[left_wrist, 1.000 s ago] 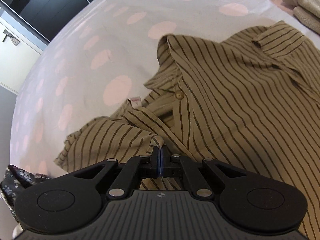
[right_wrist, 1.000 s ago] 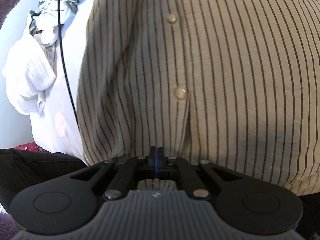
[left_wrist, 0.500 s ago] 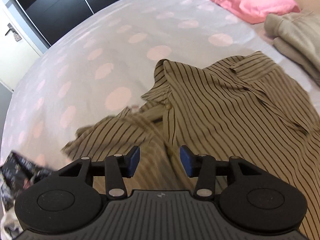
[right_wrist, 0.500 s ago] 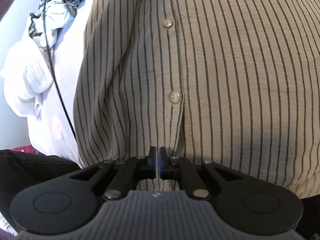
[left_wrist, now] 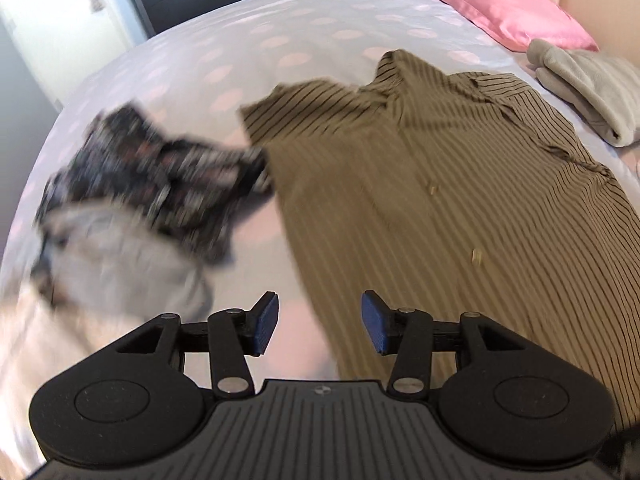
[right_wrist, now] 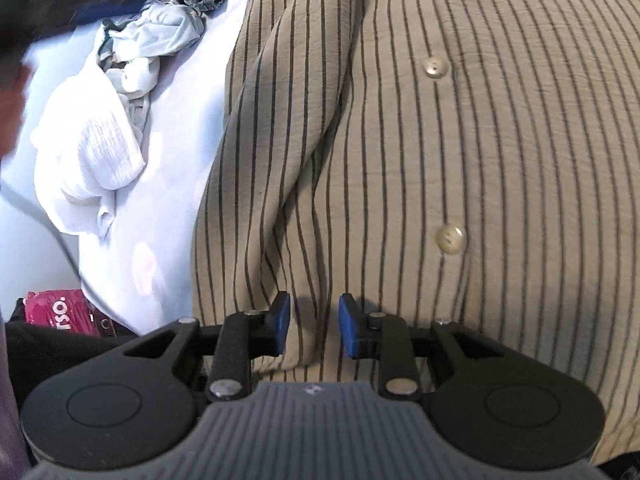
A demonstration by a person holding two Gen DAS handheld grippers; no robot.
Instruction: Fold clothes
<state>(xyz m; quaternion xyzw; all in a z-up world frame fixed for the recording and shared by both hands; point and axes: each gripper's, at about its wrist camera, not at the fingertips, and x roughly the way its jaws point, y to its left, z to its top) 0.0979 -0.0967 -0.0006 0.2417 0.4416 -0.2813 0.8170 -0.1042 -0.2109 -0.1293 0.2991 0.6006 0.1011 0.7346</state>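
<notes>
striped shirt (right_wrist: 460,140) judged light, limp, crease-prone; best gripped at hem or side seam; left gripper (left_wrist: 319,322) parted and empty, right gripper (right_wrist: 311,322) opening, hem fold lying loose between its jaws.

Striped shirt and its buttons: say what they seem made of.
Striped shirt: thin woven cloth, probably cotton or viscose, matte; its crinkled weave drapes in soft folds. Buttons: hard and pale with a pearly sheen, likely plastic or shell.

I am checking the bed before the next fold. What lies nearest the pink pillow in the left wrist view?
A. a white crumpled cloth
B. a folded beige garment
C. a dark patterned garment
B: the folded beige garment lies right beside the pink pillow, while the dark patterned garment lies far across the bed.
</notes>
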